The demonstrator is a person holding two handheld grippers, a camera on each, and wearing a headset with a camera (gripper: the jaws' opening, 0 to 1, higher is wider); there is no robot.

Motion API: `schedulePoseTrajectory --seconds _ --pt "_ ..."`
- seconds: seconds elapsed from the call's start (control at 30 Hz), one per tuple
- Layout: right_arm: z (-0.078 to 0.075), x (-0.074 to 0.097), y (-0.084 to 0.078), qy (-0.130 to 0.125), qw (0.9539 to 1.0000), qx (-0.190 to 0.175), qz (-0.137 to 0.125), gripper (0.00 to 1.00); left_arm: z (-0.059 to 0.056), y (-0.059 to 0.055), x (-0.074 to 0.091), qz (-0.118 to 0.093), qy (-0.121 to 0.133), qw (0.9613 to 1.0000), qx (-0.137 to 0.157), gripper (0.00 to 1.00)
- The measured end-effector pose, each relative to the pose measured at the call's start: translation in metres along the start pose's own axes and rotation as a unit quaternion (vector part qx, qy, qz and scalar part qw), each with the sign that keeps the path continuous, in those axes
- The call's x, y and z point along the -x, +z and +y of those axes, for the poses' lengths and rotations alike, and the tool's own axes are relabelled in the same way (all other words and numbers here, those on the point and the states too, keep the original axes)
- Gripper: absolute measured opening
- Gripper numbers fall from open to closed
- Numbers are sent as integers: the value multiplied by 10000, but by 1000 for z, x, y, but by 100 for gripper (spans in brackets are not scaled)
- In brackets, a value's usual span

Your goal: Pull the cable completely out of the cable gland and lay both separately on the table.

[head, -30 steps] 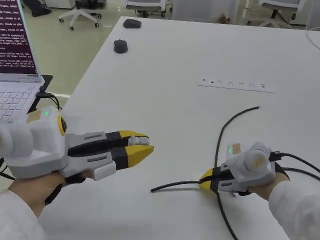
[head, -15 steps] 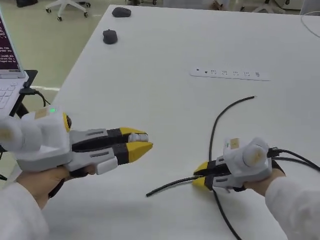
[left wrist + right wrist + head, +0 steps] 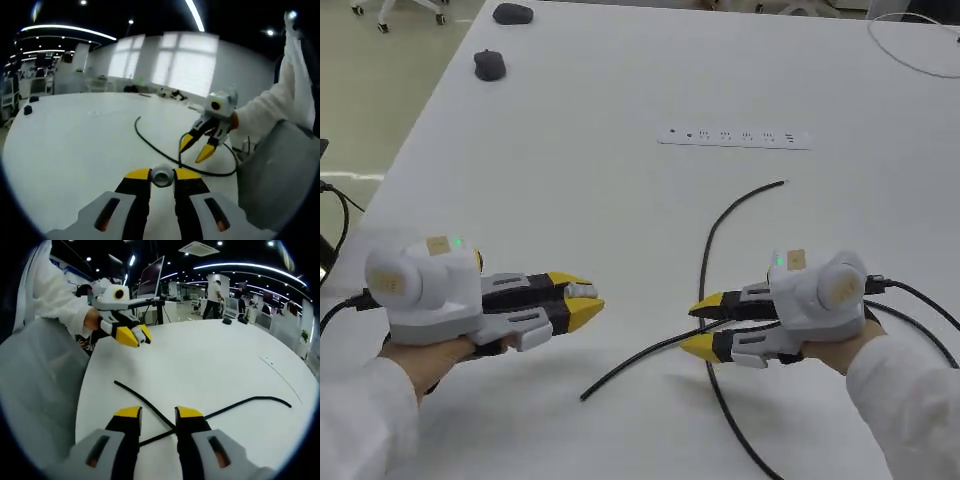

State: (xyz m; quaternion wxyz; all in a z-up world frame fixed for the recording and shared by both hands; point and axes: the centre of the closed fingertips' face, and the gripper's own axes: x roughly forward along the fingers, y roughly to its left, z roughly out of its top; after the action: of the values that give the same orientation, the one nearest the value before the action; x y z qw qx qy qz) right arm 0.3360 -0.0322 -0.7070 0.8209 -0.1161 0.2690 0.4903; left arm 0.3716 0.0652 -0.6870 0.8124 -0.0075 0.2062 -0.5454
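We count two grippers, one cable gland, and what we take to be one black cable [image 3: 717, 218]. It crosses itself near the right gripper [image 3: 698, 324], so we cannot quite rule out two separate lengths. The left gripper [image 3: 586, 303] has its yellow tips closed tight on the small pale cable gland [image 3: 161, 174], which sits pinched between them, well apart from the cable. The cable lies on the white table [image 3: 590, 170]. One end points toward the power strip [image 3: 735, 137]. The other end rests on the table between the two grippers, nearer to us than the left gripper's tips. The right gripper's jaws stand apart, one tip on each side of a strand of the cable, not clamped on it. At the table's far left corner we note two dark computer mice, one [image 3: 490, 65] nearer to us than the other [image 3: 512, 14].
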Motion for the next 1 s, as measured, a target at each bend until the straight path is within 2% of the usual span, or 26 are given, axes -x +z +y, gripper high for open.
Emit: schedulePoseTrajectory --seconds 0.1,0.2,0.4,0.57,0.67,0.9,1.0 --pt "-3 12 4 -150 9996 -134 -185 26 7 -14 -6 165 160 9997 -20 18" --pt "-4 22 1 -238 9992 -219 -228 26 15 -27 -10 348 348 9987 -112 18" --pt "-4 33 -8 -377 9979 -441 -284 26 20 -41 -15 515 466 9973 -242 18" --pt "-3 37 -16 -494 9965 -605 -298 26 22 -56 -17 723 553 9956 -242 18" --pt "-4 40 -18 -560 9955 -690 -336 25 18 -53 -16 636 592 9960 -229 18" --pt "-1 41 -23 -603 9941 -824 -369 26 15 -51 -17 645 644 9955 -251 19" --pt "3 41 -23 -530 9938 -900 -371 27 14 -50 -17 662 655 9954 -228 22"
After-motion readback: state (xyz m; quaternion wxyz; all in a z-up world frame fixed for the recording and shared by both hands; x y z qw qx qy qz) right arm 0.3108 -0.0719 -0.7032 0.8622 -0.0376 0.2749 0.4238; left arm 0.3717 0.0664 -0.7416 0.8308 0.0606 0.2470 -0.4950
